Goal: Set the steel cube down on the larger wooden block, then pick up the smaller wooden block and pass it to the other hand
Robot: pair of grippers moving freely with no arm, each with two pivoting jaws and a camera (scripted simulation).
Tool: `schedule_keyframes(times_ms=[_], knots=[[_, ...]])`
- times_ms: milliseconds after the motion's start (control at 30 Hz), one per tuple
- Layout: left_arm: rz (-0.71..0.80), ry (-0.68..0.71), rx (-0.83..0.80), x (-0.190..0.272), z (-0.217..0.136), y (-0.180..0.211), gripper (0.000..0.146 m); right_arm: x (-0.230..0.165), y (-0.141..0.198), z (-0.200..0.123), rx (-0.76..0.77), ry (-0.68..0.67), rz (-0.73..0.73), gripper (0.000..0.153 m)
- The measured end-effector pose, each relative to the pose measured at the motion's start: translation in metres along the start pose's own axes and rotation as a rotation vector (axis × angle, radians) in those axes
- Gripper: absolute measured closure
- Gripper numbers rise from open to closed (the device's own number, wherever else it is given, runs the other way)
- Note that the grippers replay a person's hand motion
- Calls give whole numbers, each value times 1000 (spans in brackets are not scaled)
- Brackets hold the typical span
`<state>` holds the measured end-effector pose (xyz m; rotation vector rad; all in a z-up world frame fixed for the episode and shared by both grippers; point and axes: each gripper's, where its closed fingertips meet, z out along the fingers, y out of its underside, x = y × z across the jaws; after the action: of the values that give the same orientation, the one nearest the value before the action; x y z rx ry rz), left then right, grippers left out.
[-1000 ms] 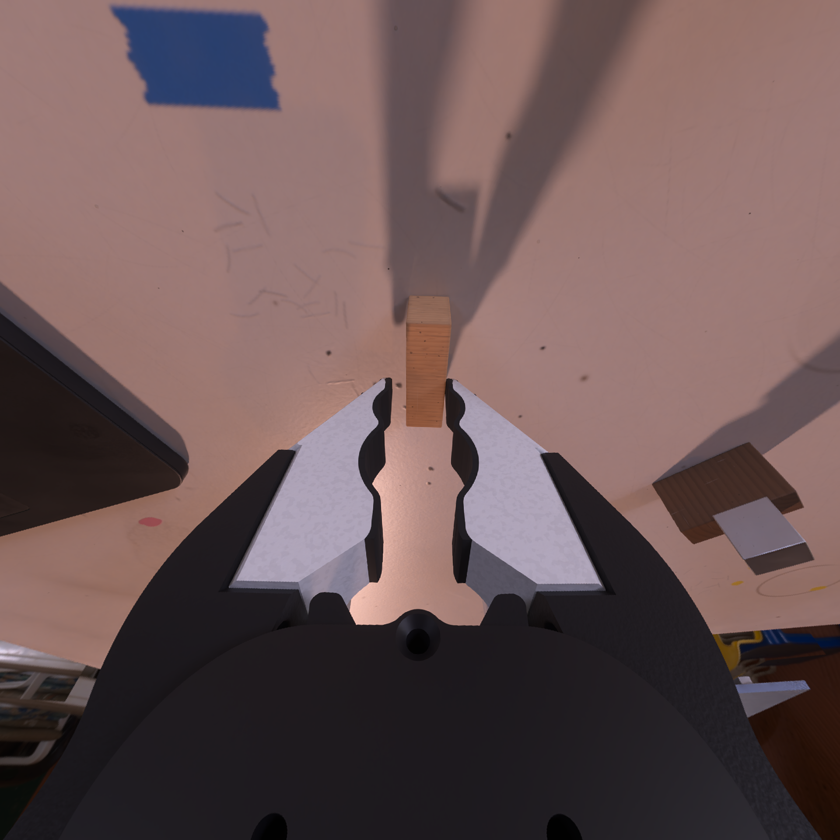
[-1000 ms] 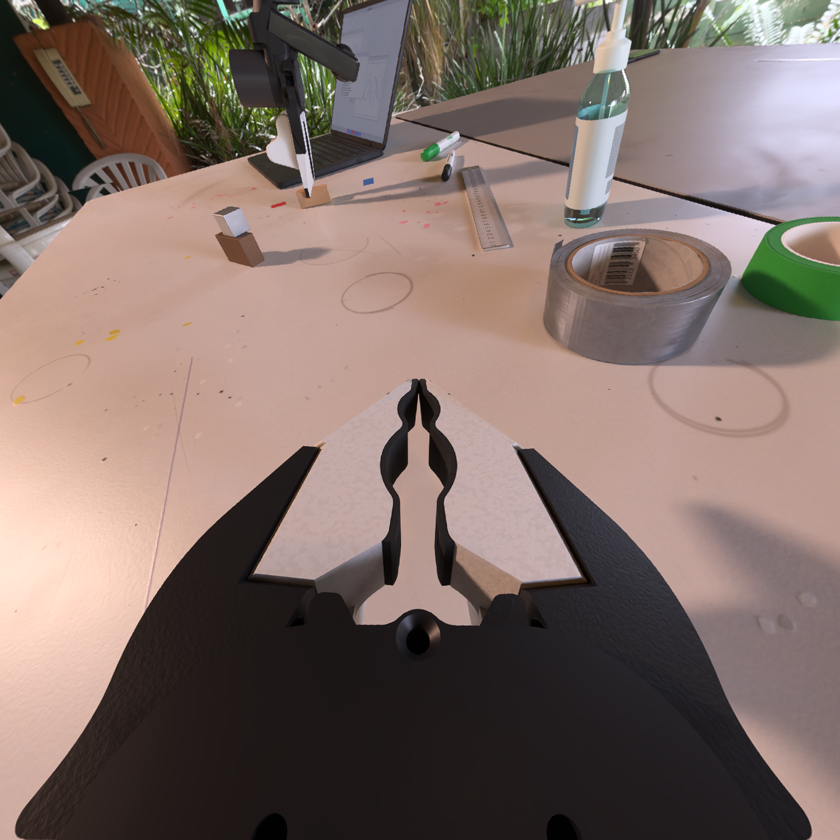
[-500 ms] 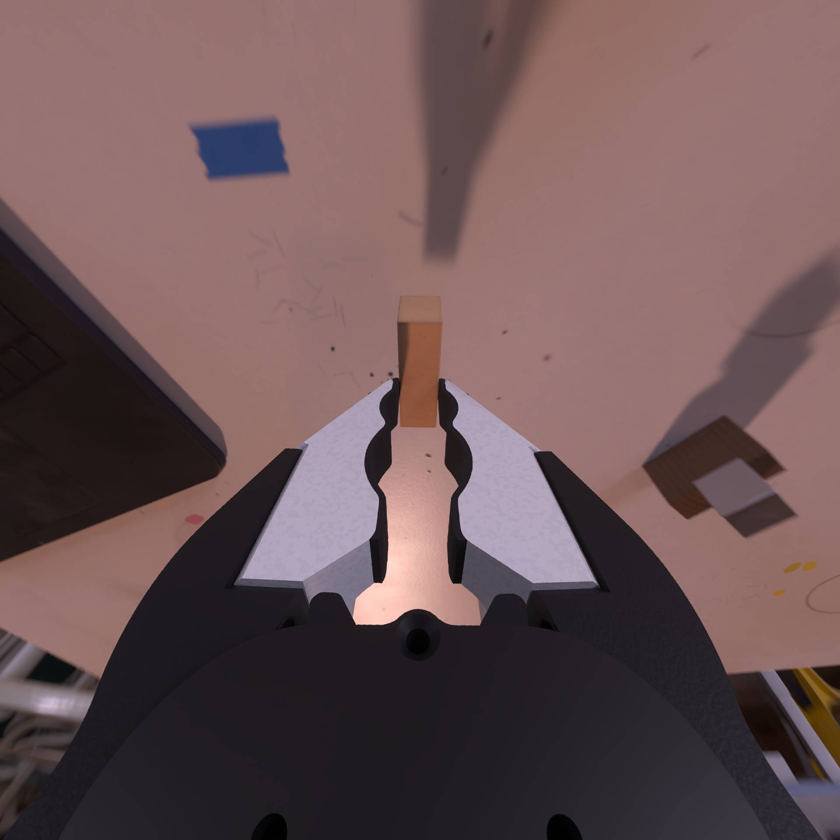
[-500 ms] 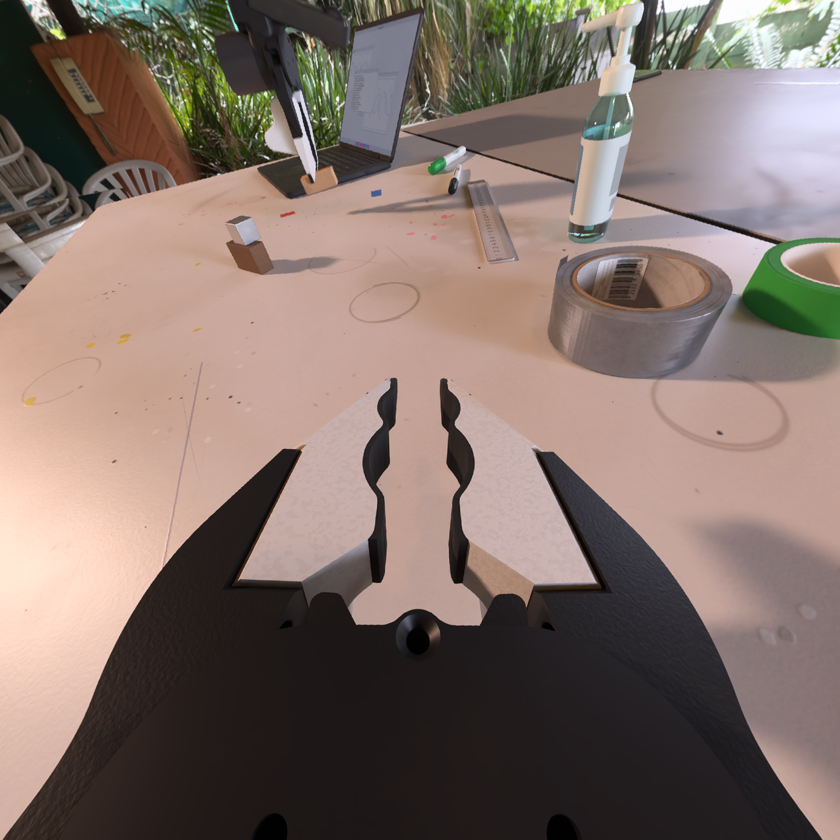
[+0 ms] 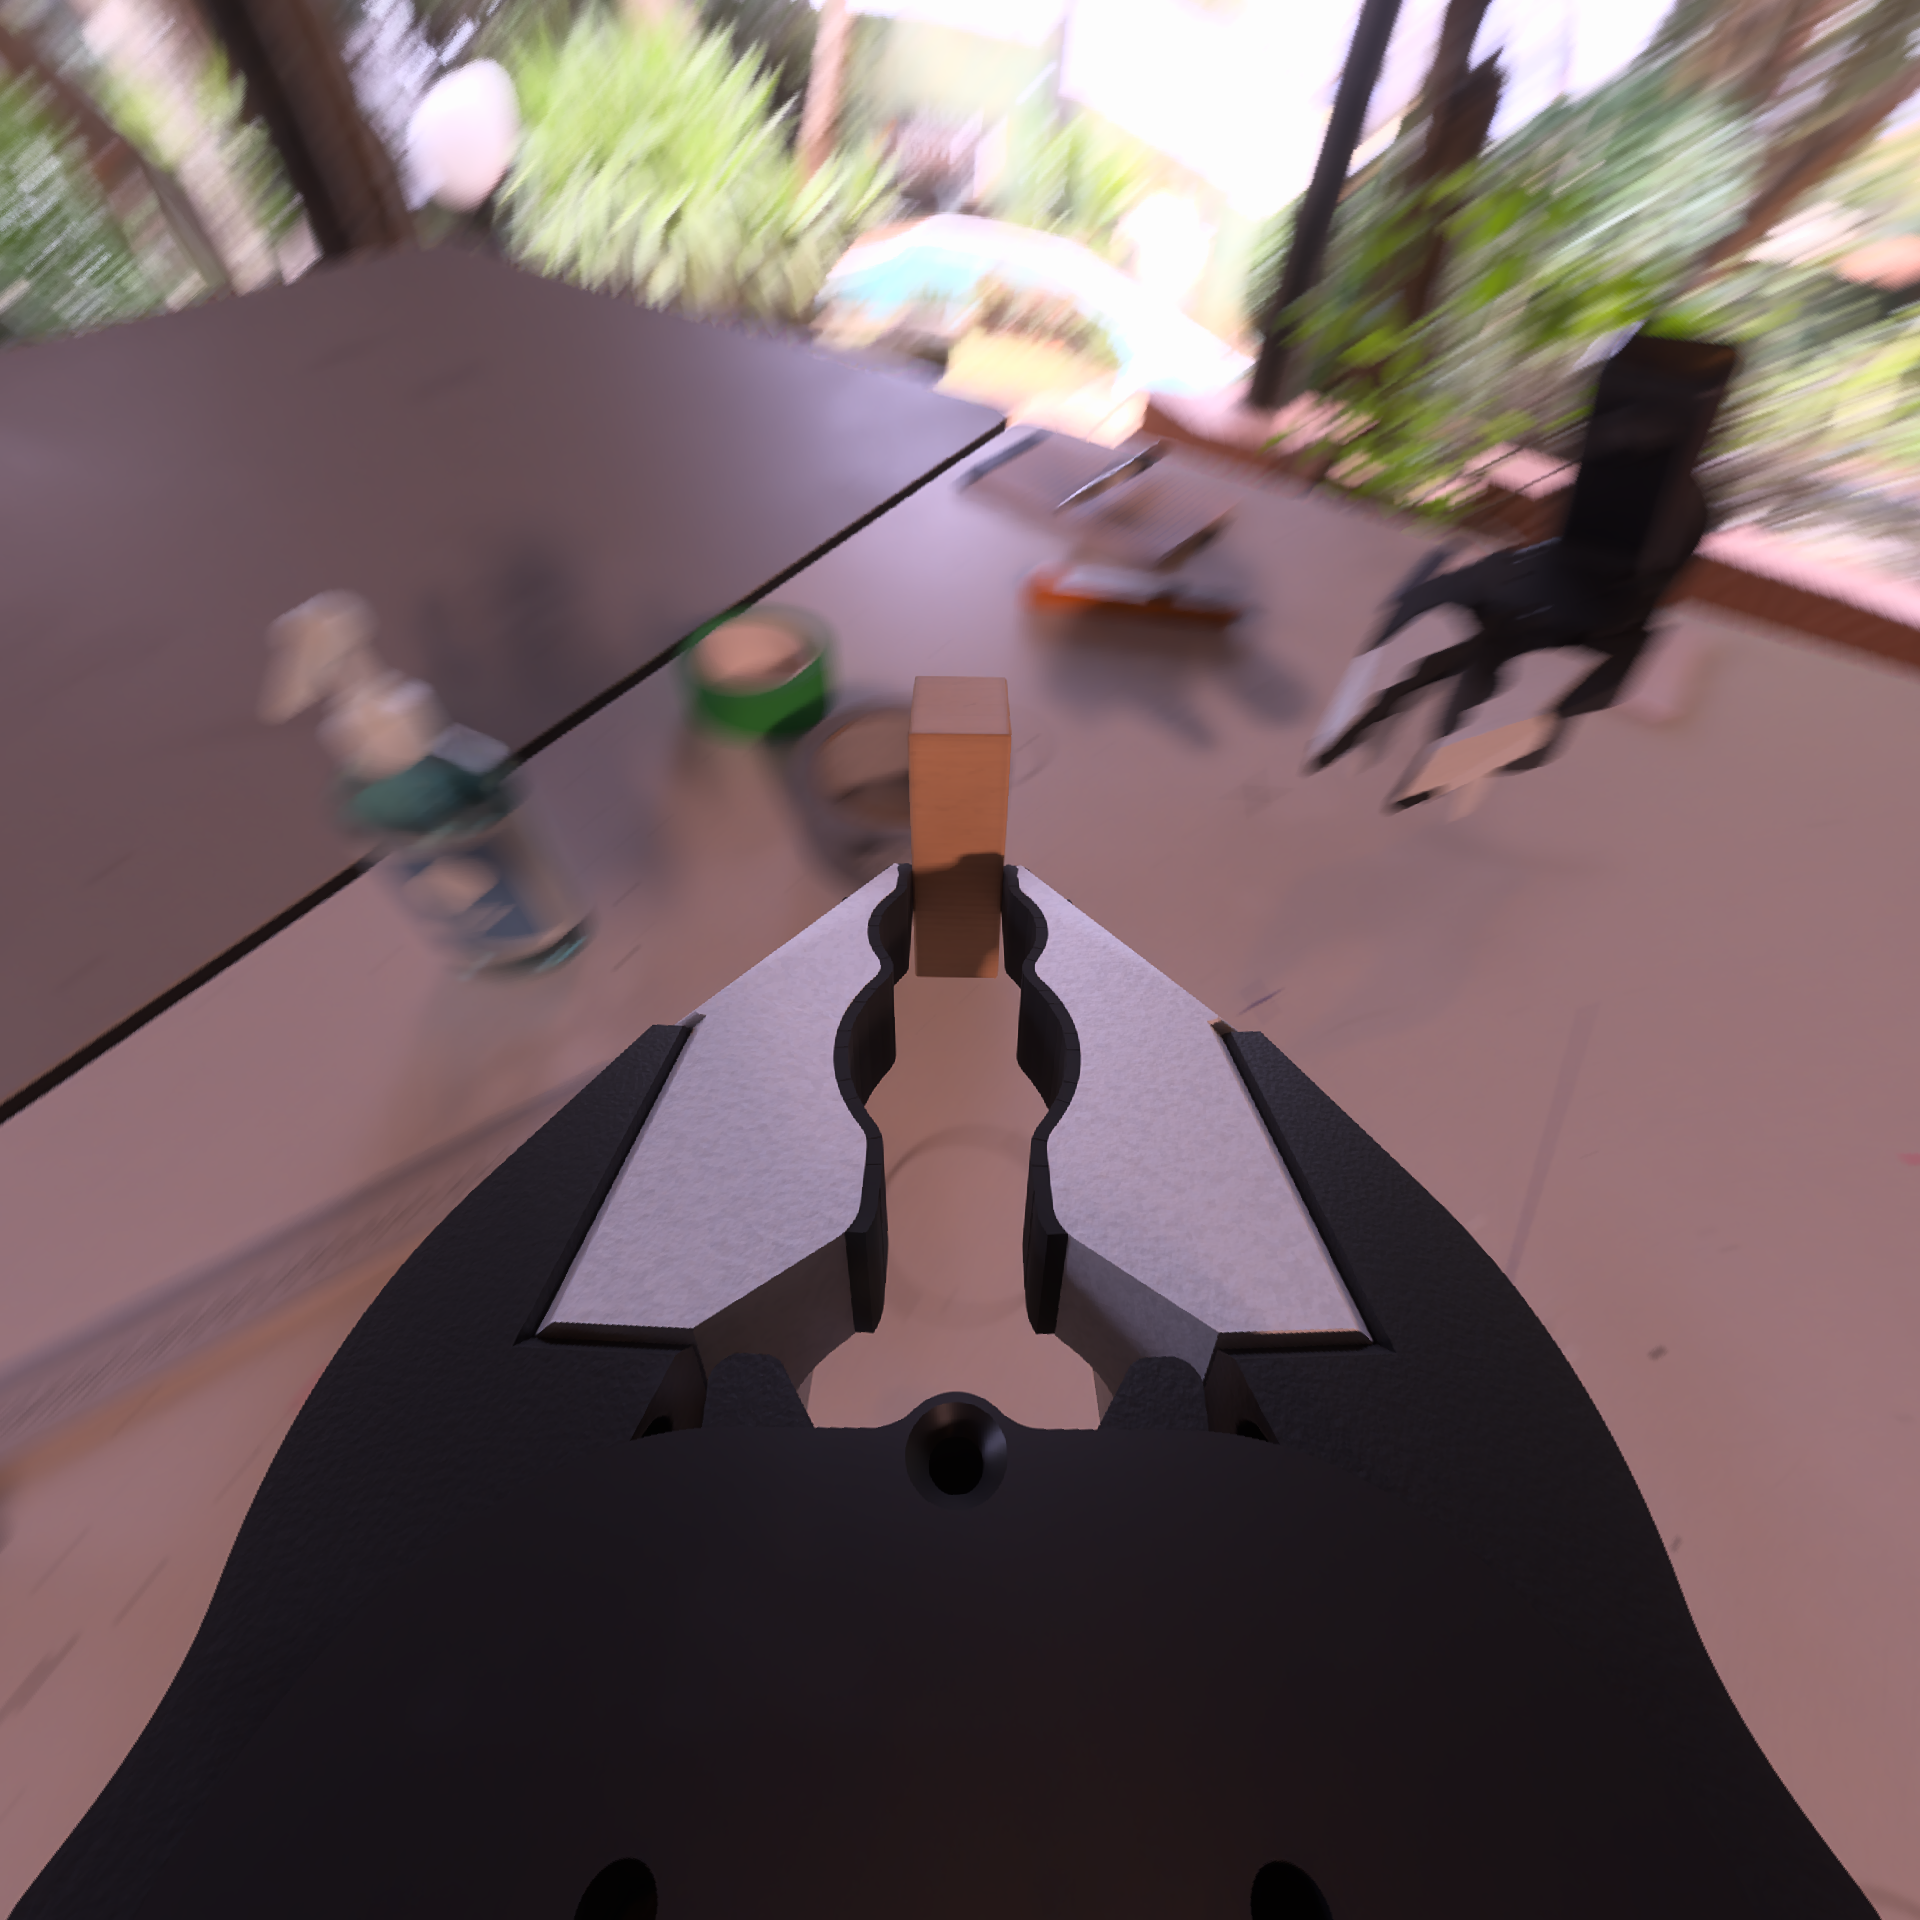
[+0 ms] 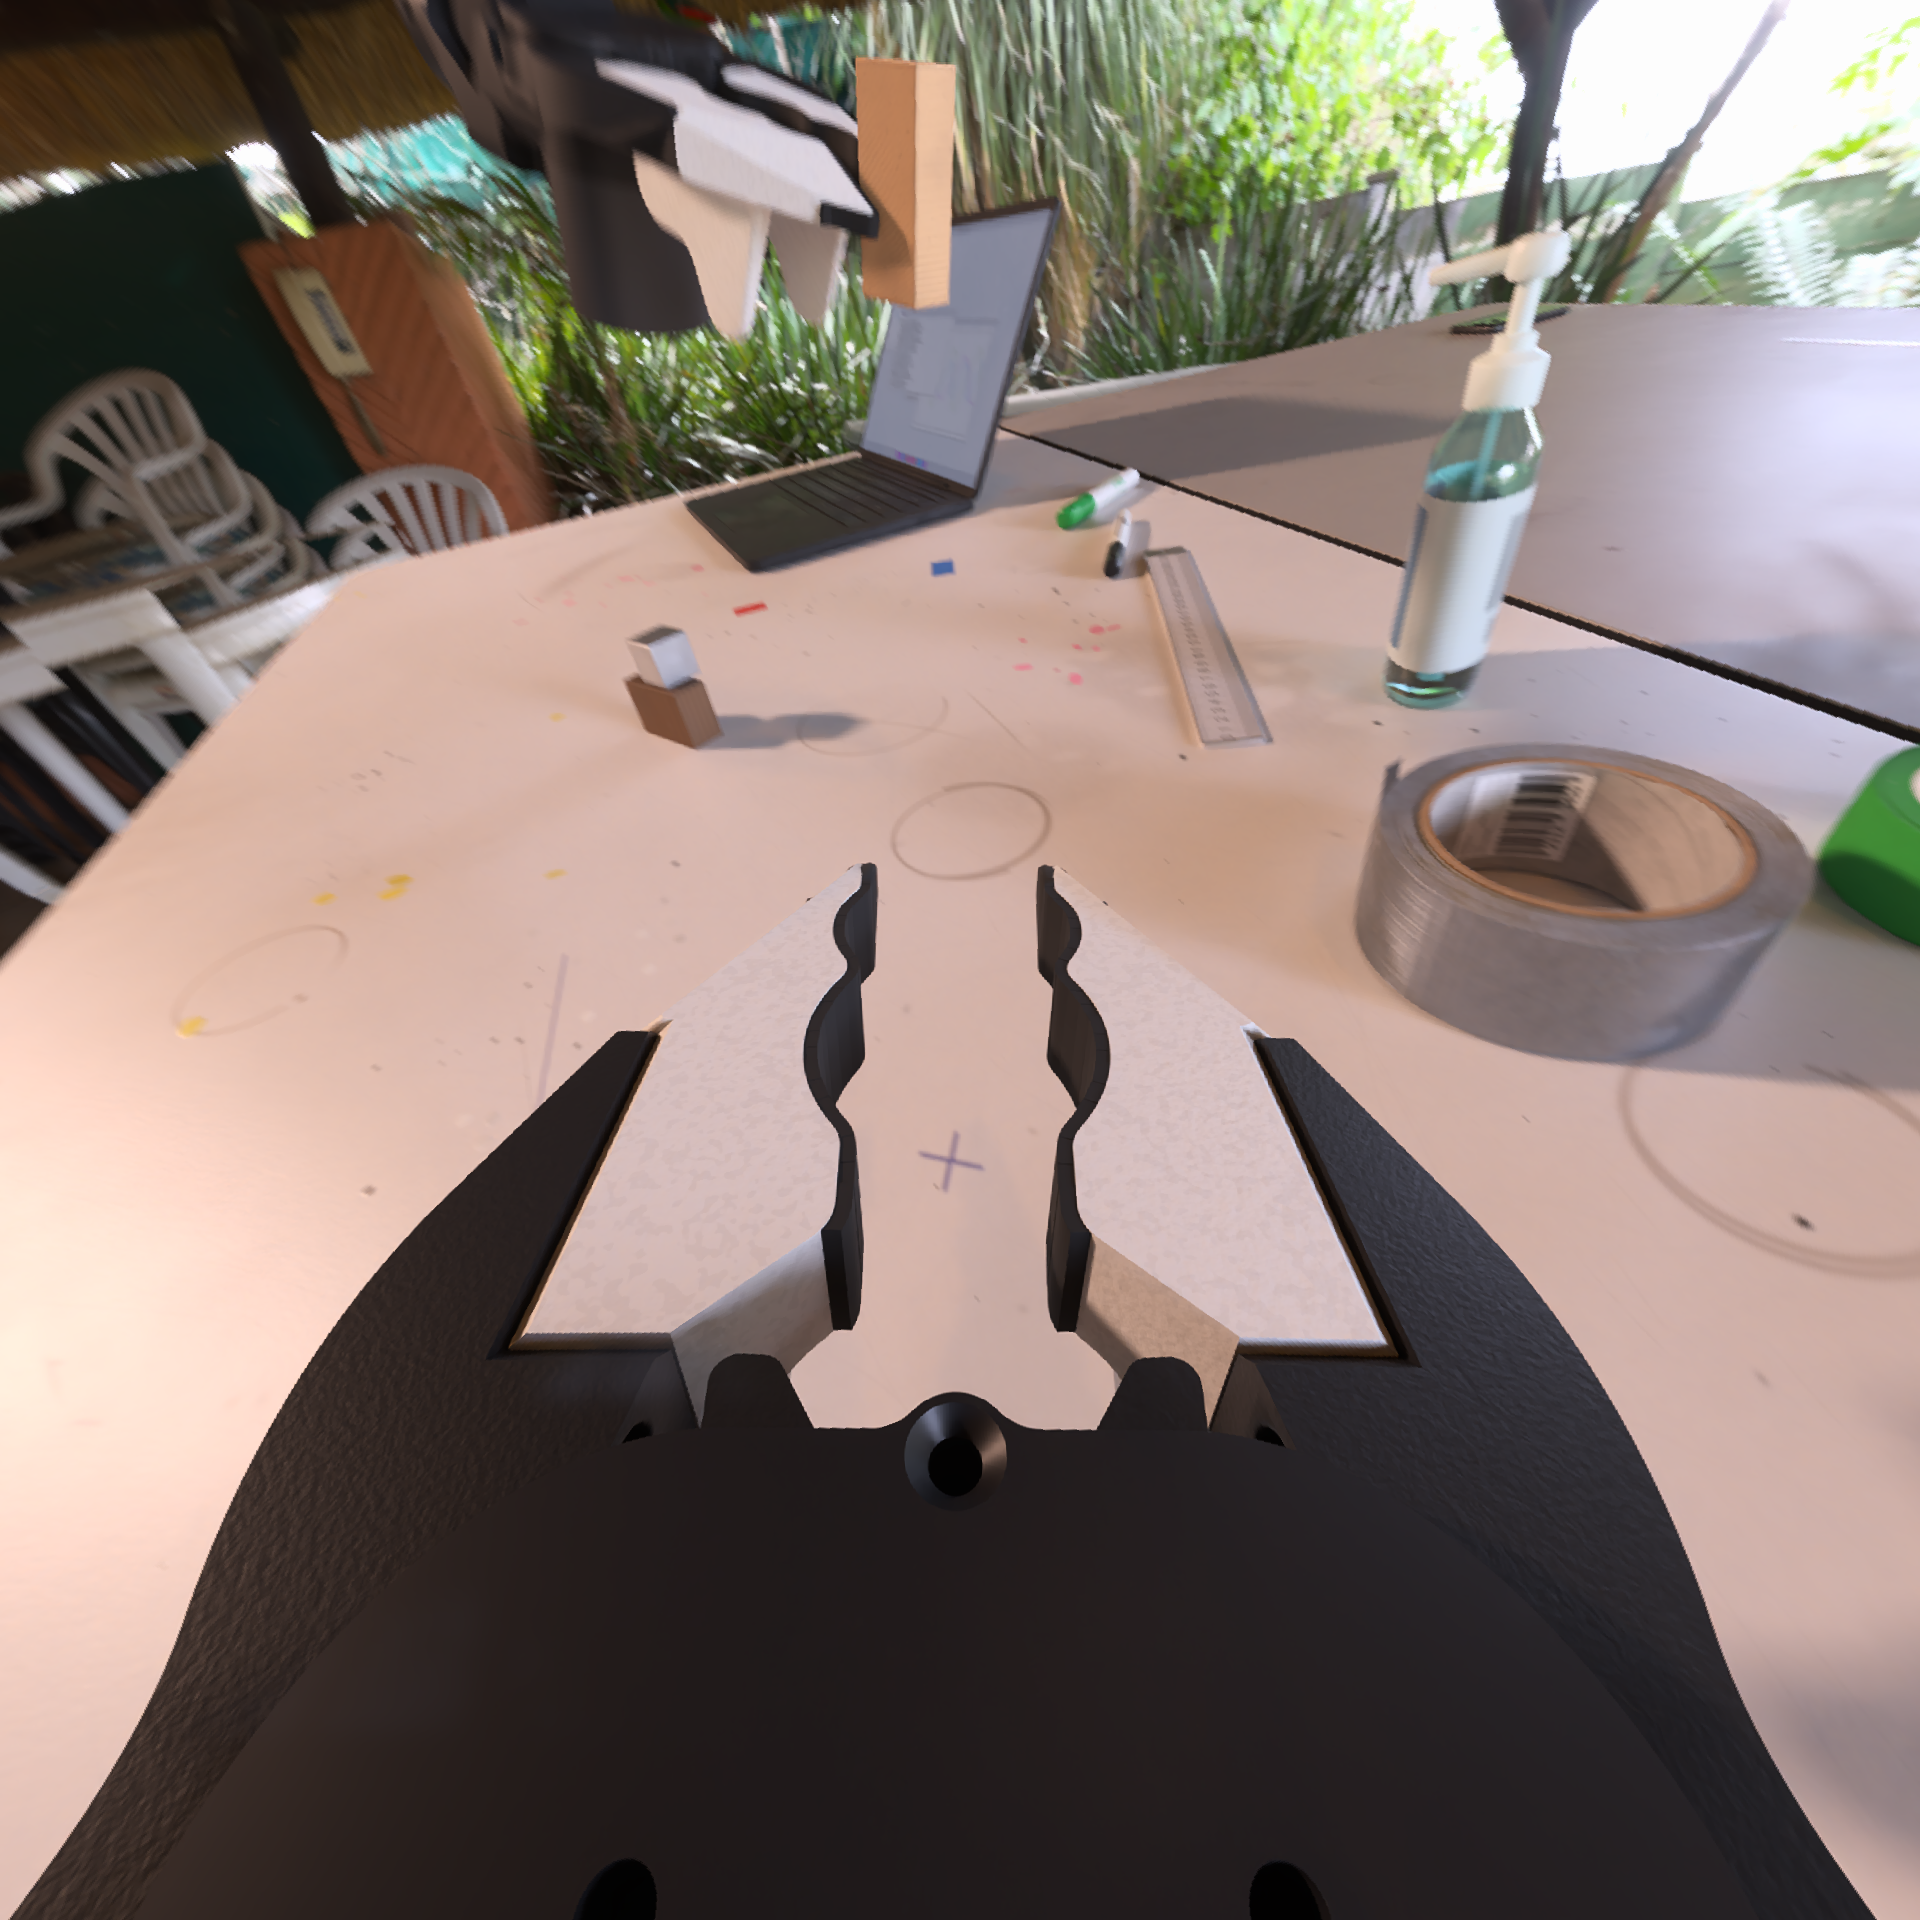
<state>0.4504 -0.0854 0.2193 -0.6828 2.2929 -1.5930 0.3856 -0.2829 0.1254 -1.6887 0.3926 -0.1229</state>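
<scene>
My left gripper [image 5: 958,883] is shut on the smaller wooden block [image 5: 958,821], a light tan bar held by one end between the fingertips, high above the table. It also shows in the right wrist view [image 6: 847,213] at the top, with the block [image 6: 906,177] standing upright. The steel cube [image 6: 661,655] rests on the larger dark wooden block [image 6: 673,711] at the far left of the table. My right gripper [image 6: 956,883] is open and empty over the table; it shows blurred in the left wrist view [image 5: 1434,758].
A laptop [image 6: 904,457] stands at the back. A ruler [image 6: 1200,644], markers [image 6: 1096,504], a pump bottle [image 6: 1465,540], a grey tape roll [image 6: 1569,904] and a green tape roll [image 6: 1875,873] lie to the right. White chairs [image 6: 156,499] stand beyond the left table edge.
My left gripper has lifted the smaller block off the table and swung up to face across it. My right gripper has opened from shut to wide.
</scene>
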Motion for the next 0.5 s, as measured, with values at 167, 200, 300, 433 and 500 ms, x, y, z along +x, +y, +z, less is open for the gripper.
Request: schedule_keyframes(times_ms=[167,200,300,433,500], knots=[[27,354,294,87,59,-21,129,-17,-28,7,42,-107,75,110],[33,401,325,99,67,-21,129,-20,-32,8,48,-128,85,106],[55,516,402,128,86,-20,130,-26,-42,11,50,-146,91,100],[42,609,436,150,102,-17,129,-25,-43,12,20,-108,18,98],[53,622,427,156,108,-14,129,-28,-44,12,23,-121,3,102]])
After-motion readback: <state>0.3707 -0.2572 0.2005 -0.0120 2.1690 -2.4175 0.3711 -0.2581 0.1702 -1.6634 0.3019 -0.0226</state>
